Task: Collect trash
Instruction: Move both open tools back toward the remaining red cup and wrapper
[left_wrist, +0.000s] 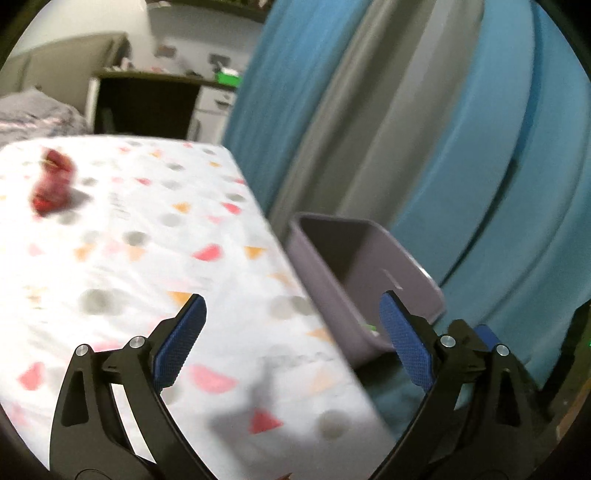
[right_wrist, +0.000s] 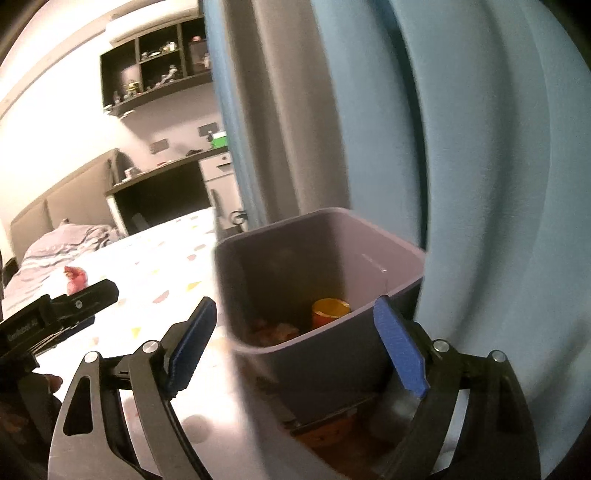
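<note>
Only one piece of lettering is showing. In the right wrist view, at about nine o'clock, white letters are running along the side of the black body of the left gripper (right_wrist: 74, 306); they are probably reading "GenRobot.AI", though blur and the steep angle are making the last letters uncertain. Nothing else is carrying readable text: the bin (right_wrist: 399, 254) at the centre is showing a faint moulded mark on its inner wall at about two o'clock, too blurred to read. The left wrist view is showing no legible writing.
</note>
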